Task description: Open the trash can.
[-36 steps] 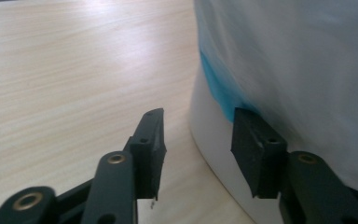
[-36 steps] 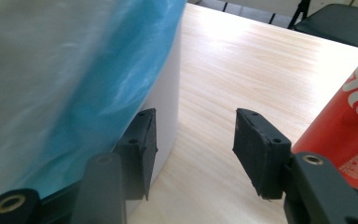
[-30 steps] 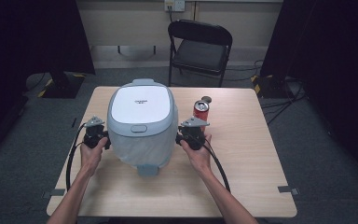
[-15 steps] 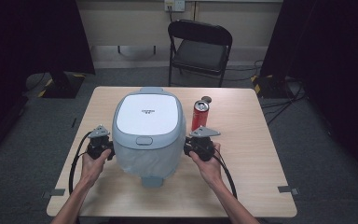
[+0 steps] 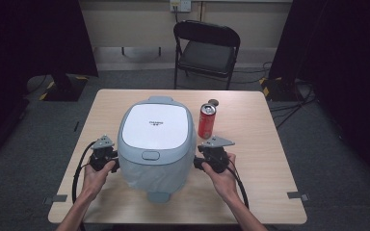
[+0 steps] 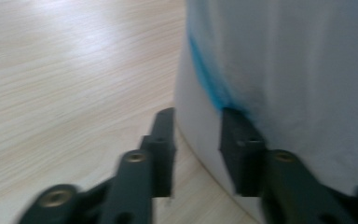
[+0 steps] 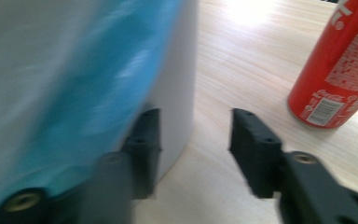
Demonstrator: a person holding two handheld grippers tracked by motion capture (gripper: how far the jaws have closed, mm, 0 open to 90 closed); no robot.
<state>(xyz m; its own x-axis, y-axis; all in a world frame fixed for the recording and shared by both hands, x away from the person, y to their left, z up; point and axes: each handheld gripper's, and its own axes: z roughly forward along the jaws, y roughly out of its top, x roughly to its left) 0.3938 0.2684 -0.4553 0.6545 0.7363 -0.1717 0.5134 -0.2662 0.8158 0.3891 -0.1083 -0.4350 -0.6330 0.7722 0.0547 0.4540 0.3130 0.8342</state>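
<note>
While the rice cooker [image 5: 156, 139] sat mid-table, just left of the red can [image 5: 206, 120], the left gripper [image 5: 107, 161] and right gripper [image 5: 207, 161] flanked it. Both sets of jaws had just been opening, partly apart against its lower wall, gripping nothing.

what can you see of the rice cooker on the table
The rice cooker is a large rounded pot, pale grey-blue plastic by its look, with a white panel on its shut lid, small dark lettering and an oval latch button at the near edge. It stands upright mid-table, a tab sticking out at its near base. The left gripper and right gripper sit against its sides, their jaws having just been opening. A red can stands apart from it, beside its far corner.
</note>
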